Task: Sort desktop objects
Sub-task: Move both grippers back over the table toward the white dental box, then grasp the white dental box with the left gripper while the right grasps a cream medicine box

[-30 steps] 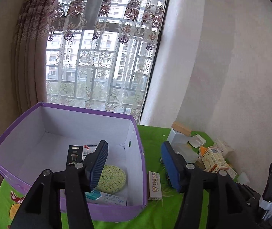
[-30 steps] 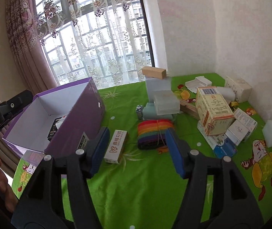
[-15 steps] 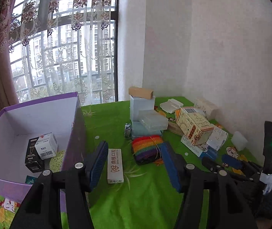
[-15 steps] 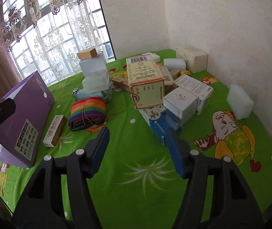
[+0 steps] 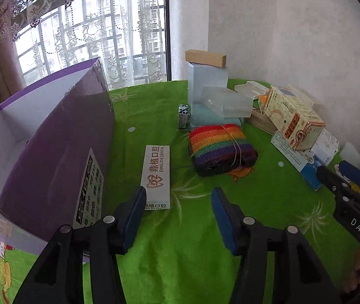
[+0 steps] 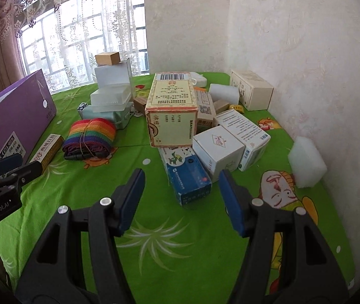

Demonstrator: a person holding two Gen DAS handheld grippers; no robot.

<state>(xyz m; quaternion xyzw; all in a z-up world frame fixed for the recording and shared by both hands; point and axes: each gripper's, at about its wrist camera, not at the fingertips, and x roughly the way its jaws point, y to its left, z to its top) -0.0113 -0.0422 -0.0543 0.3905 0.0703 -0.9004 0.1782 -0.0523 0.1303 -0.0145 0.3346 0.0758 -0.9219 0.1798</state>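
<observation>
The left gripper [image 5: 178, 211] hangs low over the green tablecloth [image 5: 180, 253] with its 2 blue pads spread apart and nothing between them; the near end of a long white dental box [image 5: 156, 172] lies just ahead of its left pad, flat on the cloth beside the purple box [image 5: 61, 152]; a rainbow strap roll [image 5: 221, 148] sits further on, near a stack of clear plastic cases [image 5: 226, 101] with a wooden block [image 5: 205, 58] on top. The right gripper [image 6: 181, 197] is likewise spread wide and empty, above the cloth; just ahead between its pads lies a blue and white box [image 6: 187, 176], touching a white carton [image 6: 217, 149] and partly under a large beige carton [image 6: 171, 111]; a white foam block [image 6: 306, 160] stands by the wall, apart from the pile.
</observation>
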